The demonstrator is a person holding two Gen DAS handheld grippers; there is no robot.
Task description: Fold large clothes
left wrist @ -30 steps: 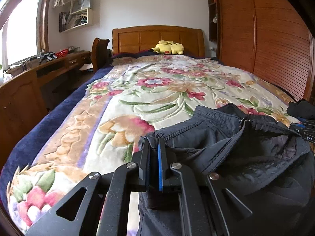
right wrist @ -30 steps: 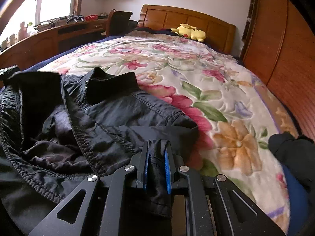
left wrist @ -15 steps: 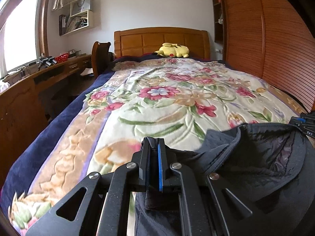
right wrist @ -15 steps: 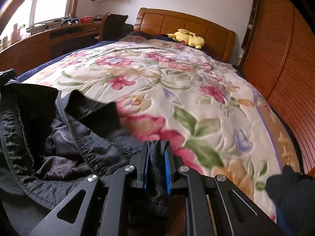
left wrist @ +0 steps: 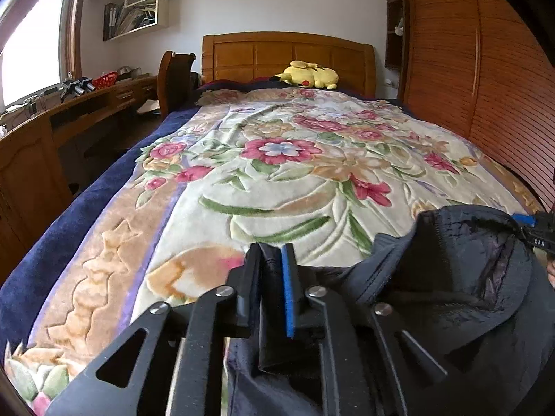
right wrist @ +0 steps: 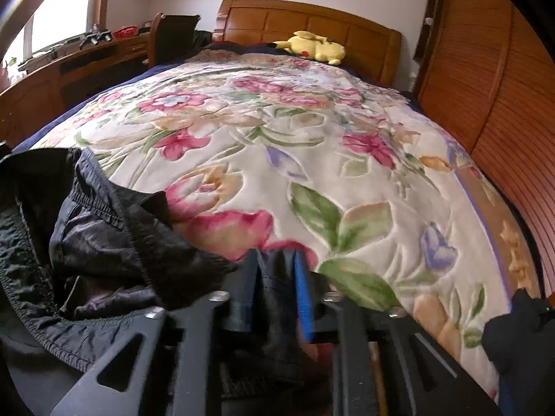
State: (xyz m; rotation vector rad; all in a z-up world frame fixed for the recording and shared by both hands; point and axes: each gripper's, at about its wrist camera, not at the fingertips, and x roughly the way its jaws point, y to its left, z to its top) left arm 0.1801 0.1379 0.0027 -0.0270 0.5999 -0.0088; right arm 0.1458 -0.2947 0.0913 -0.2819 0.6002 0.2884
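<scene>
A dark navy jacket [left wrist: 451, 277] lies bunched at the near end of the bed, lining up, and fills the lower right of the left wrist view. In the right wrist view the same jacket [right wrist: 104, 235] spreads over the lower left. My left gripper [left wrist: 270, 253] has a fold of the jacket's edge between its jaws, which are opening, with a dark gap beside the blue pad. My right gripper [right wrist: 277, 260] also holds a strip of jacket fabric loosely between jaws that are opening wider.
A floral blanket [left wrist: 277, 173] covers the bed ahead. A yellow plush toy [left wrist: 308, 74] rests at the wooden headboard. A desk [left wrist: 69, 111] and a chair [left wrist: 177, 76] stand on the left, slatted wardrobe doors [left wrist: 485, 69] on the right. Another dark item [right wrist: 520, 332] lies at the bed's near right.
Both grippers pulled back toward the foot of the bed, dragging the jacket so more bare blanket shows. Both pairs of jaws, tight on fabric before, have spread apart.
</scene>
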